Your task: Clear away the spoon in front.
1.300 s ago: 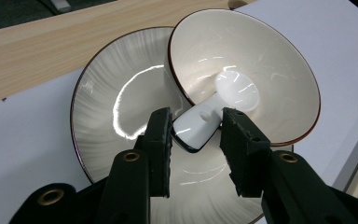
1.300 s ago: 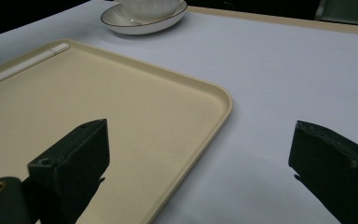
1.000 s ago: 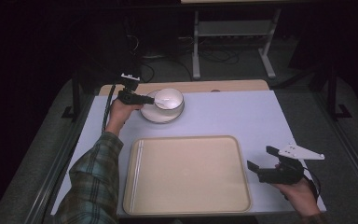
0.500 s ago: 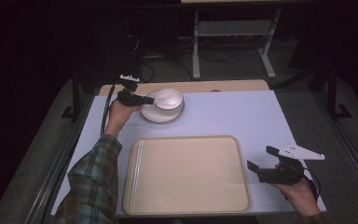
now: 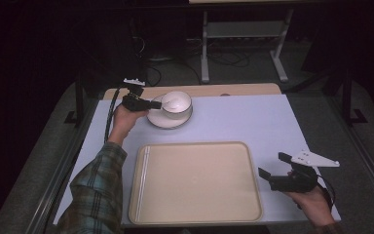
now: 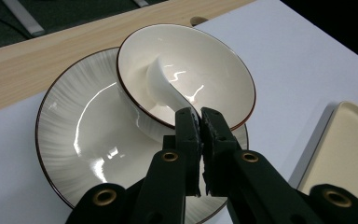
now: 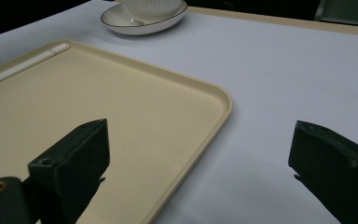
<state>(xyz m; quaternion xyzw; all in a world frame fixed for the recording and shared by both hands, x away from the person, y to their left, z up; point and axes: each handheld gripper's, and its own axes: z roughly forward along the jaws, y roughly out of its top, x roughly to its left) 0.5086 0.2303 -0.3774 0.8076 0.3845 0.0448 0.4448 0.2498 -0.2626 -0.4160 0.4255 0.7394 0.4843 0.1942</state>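
Fingers (image 6: pixel 189 135) of the left gripper (image 6: pixel 199 122) were pinched nearly together on the handle of a white spoon (image 6: pixel 165 86), at the point where the handle crossed the near rim of the bowl. Grip looked narrow: just the pad tips on a glazed, curved handle.

Spoon's scoop end lay inside the white bowl (image 6: pixel 214 70), low against the inner wall. Bowl sat on a ribbed white plate (image 6: pixel 74 135), off-centre, toward the plate's far side. Plate rested on the white table surface (image 5: pixel 253 117) near the back left, next to the wooden strip (image 5: pixel 224 90) along the far edge.

Risks, as judged from this:
- Spoon could have slipped or swivelled in the pads, since both handle and pads were smooth and the hold was short.
- Handle bore on the bowl rim; a sideways or levering pull might have tipped the bowl or slid it on the slick plate.
- Bowl off-centre meant little margin before it rode up against the plate's raised edge.

Beige tray (image 5: pixel 195 183) lay empty at the near centre of the table, well apart from the plate. Right gripper (image 7: pixel 200 163) hovered low beside the tray's right edge, jaws spread wide, nothing between them; hand (image 5: pixel 309 202) at the near right.
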